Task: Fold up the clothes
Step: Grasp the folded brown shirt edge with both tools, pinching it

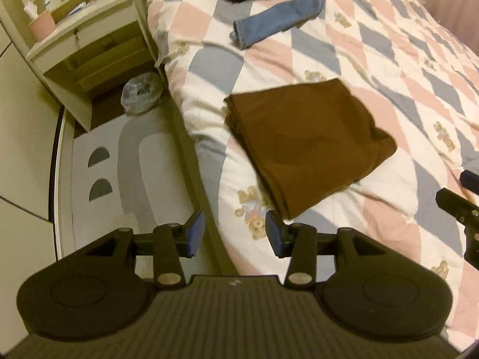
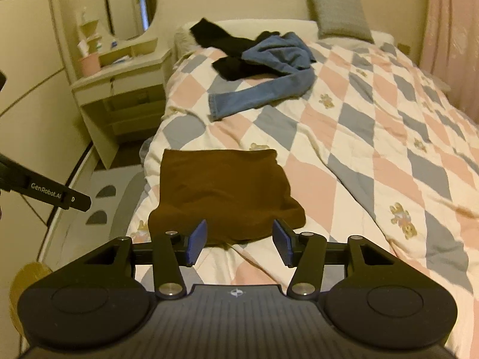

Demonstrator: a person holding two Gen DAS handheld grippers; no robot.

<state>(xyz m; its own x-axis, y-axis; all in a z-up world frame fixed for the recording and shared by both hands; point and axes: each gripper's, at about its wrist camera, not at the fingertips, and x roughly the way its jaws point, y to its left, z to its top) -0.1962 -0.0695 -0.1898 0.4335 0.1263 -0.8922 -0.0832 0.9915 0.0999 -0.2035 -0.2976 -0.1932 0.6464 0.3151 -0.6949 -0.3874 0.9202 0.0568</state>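
The brown garment (image 2: 224, 197) is seen folded into a flat, roughly rectangular stack on the quilted bed (image 2: 374, 155), near the bed's left edge. In the right wrist view it is found at centre, reaching towards 12 o'clock from the right tongs (image 2: 239, 243); in the left wrist view it lies towards 1 o'clock from the left tongs (image 1: 235, 233).

The right tongs are held with the blue pads (image 2: 197, 240) spread wide and nothing between them; the near edge of the brown garment is seen just beyond the tips, and whether it is touched cannot be told. The left tongs are likewise spread apart and nothing is gripped; they are held over the bed's edge, with the floor mat (image 1: 119, 161) seen below at 10 o'clock. Part of the other tool's black body is seen at 3 o'clock in the left wrist view and at 9 o'clock in the right wrist view.

A pair of blue jeans (image 2: 269, 74) is spread unfolded at 12 o'clock further up the bed, lying partly over a black garment (image 2: 227, 48). A grey pillow (image 2: 338, 9) is propped at the head of the bed at 1 o'clock. A cream nightstand (image 2: 119, 95) with a pink cup (image 2: 89, 63) and a round mirror (image 2: 128, 3) is seen at 10 o'clock beside the bed.
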